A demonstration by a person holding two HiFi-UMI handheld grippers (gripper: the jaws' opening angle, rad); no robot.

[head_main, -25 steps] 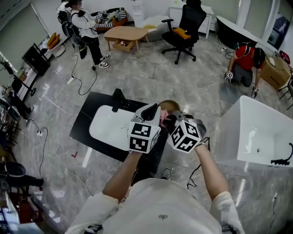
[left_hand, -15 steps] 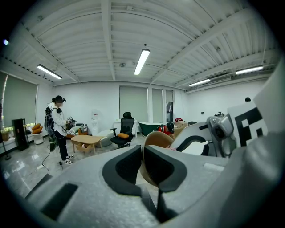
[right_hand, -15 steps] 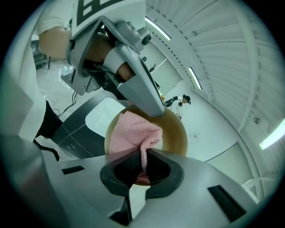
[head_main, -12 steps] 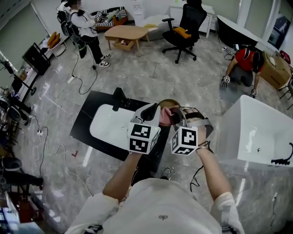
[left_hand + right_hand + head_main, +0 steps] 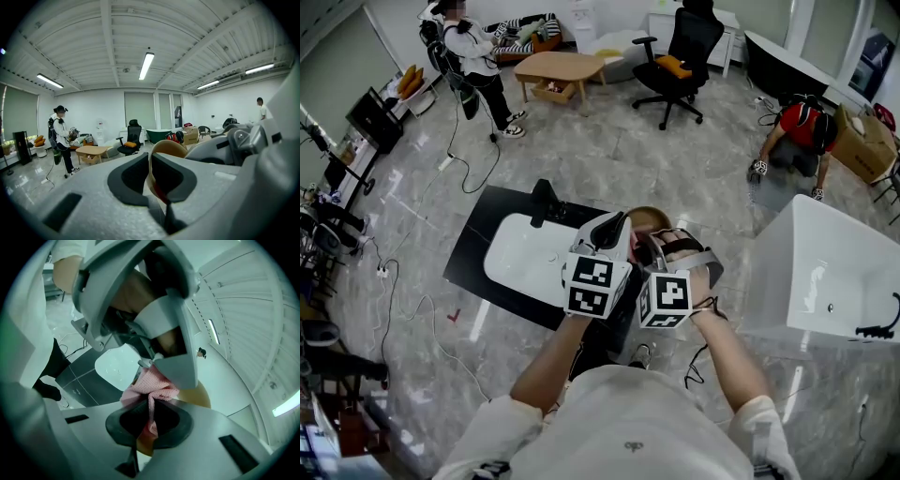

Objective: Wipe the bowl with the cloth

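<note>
In the head view both grippers are raised in front of me above the sink. My left gripper [image 5: 614, 231] is shut on the rim of a tan bowl [image 5: 649, 217], held on edge. In the left gripper view the bowl's rim [image 5: 165, 149] stands thin and upright between the jaws, with a reddish patch low down. My right gripper [image 5: 659, 246] is shut on a pink knitted cloth [image 5: 150, 383]. The cloth bunches against the left gripper's finger [image 5: 176, 357], with the bowl [image 5: 200, 397] just behind. The bowl's inside is mostly hidden.
Below the grippers is a white sink basin [image 5: 517, 258] in a black counter with a black faucet [image 5: 542, 202]. A white bathtub [image 5: 825, 272] stands right. A person kneels [image 5: 802, 122] at far right, another stands [image 5: 476, 61] far left. Cables [image 5: 389, 281] trail on the floor.
My right gripper has slid left and a little down, closing up against the left gripper and the bowl. The left gripper has barely moved. The kneeling person has shifted.
</note>
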